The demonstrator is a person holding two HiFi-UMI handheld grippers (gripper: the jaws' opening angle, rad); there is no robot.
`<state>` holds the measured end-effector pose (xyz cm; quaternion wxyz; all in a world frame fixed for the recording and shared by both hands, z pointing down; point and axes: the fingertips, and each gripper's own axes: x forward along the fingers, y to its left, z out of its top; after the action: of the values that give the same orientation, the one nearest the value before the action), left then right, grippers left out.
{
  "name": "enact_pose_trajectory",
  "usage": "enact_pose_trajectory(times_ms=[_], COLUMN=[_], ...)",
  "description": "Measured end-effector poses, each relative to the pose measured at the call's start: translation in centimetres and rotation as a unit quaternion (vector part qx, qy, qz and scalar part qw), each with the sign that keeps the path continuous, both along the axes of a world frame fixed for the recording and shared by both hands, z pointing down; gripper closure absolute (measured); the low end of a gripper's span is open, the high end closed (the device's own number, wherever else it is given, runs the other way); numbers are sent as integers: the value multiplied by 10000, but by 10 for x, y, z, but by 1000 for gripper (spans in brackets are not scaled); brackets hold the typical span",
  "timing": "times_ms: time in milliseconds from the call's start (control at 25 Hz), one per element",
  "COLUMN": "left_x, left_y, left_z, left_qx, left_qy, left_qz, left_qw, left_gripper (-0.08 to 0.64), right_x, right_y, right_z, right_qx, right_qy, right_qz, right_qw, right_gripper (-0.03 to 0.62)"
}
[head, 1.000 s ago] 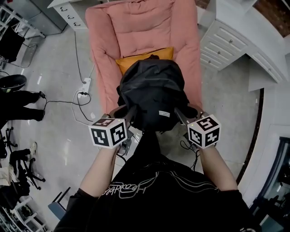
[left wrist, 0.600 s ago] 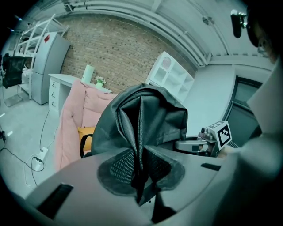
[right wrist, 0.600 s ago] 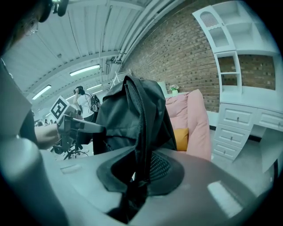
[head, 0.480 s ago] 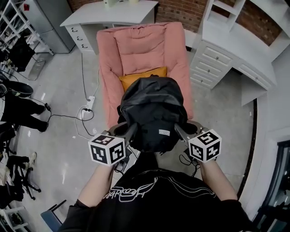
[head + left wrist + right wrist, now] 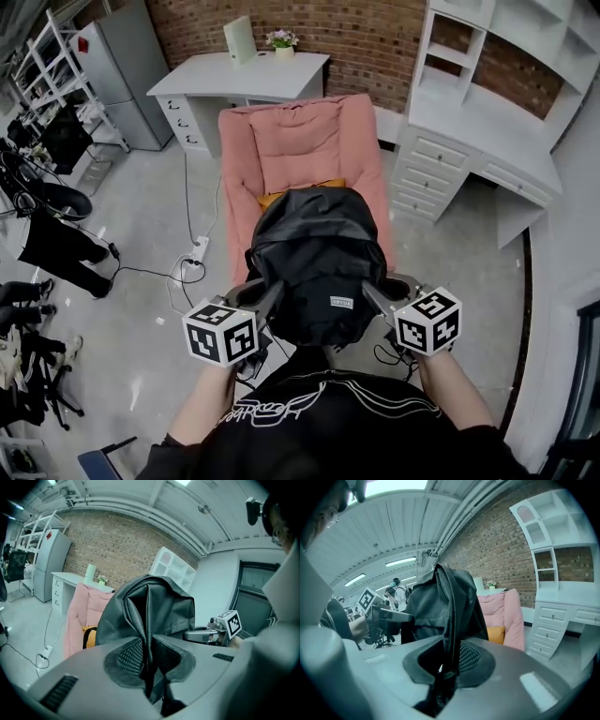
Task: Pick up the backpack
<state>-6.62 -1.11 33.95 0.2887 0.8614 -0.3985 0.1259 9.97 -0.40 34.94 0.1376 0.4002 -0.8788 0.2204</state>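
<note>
the black backpack (image 5: 319,262) was held up in the air, upright and bulging, its glossy fabric creased; a fold of fabric was pinched at each lower side.

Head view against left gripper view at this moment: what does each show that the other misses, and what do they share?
Only the head view: the marker cube on the left gripper, the white drawers and the person's black top.

Only the left gripper view: that gripper's jaws shut on a fold of the backpack, and the ceiling.

Both: the backpack held by both grippers, the right gripper, the pink armchair and the brick wall.
</note>
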Motion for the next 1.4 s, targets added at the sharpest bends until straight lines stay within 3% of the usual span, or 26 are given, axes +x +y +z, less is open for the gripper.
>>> enact_pose_trajectory(times_ms=[400,1400], left_x=[8,1], left_y=[14,25], left_z=[-33,-38], left_qx=[169,272], left_qy=[-35,-31], left_qz=[51,-22], left_qw=[9998,9996], left_gripper=[512,512], right_x=[9,0], right_y=[13,17], right_z=[-35,-40], right_qx=[279,487], right_qy=[-103,-90], right_qz=[-17,36], right_qw=[9996,9988], right_gripper=[543,543])
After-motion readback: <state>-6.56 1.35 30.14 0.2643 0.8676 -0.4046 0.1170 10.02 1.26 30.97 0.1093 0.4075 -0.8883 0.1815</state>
